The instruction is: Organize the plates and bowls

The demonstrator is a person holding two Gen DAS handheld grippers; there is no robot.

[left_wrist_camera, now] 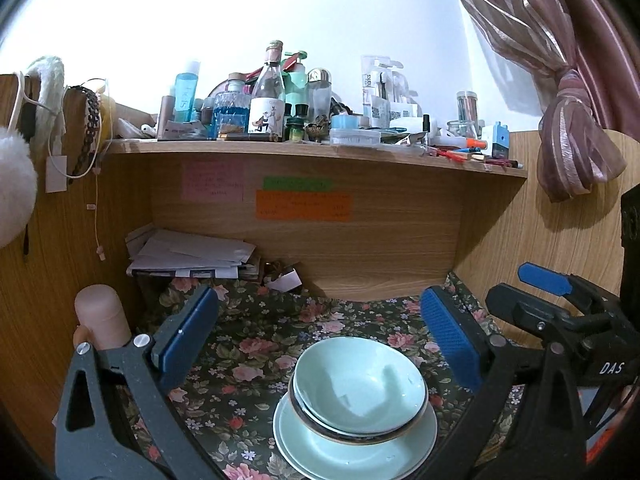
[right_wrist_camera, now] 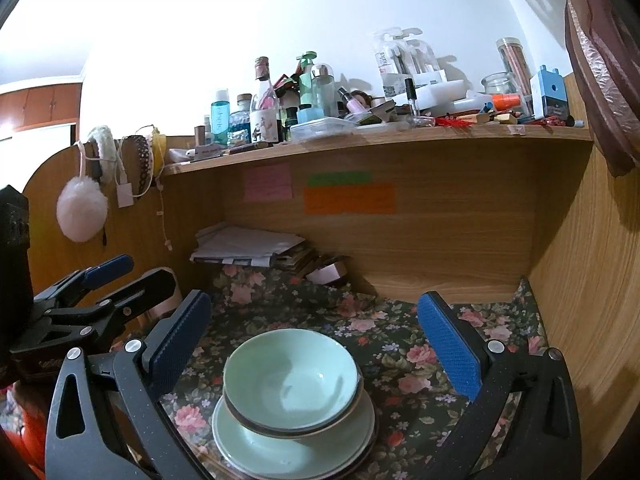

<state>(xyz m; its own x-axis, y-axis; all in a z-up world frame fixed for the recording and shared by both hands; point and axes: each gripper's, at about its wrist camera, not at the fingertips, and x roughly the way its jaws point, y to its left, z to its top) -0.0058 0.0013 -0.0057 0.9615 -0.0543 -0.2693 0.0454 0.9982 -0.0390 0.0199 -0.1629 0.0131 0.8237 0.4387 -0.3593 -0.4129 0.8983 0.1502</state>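
Pale green bowls [left_wrist_camera: 360, 388] [right_wrist_camera: 290, 380] sit nested on a stack of pale green plates [left_wrist_camera: 352, 448] [right_wrist_camera: 288, 448] on the floral tablecloth. My left gripper [left_wrist_camera: 320, 340] stands wide open behind the stack, its blue pads [left_wrist_camera: 188, 336] well apart and touching nothing. My right gripper [right_wrist_camera: 316, 340] is also wide open over the same stack, with nothing between its pads [right_wrist_camera: 448, 344]. In the left wrist view the right gripper [left_wrist_camera: 560, 320] shows at the right edge. The left gripper [right_wrist_camera: 92, 300] shows at the left of the right wrist view.
A wooden desk alcove surrounds the cloth, with side walls [left_wrist_camera: 560, 240] [right_wrist_camera: 580, 280] close by. A pile of papers [left_wrist_camera: 188, 256] [right_wrist_camera: 248, 248] lies at the back left. The shelf [left_wrist_camera: 312, 148] above is crowded with bottles. A pink cylinder [left_wrist_camera: 100, 316] stands at the left.
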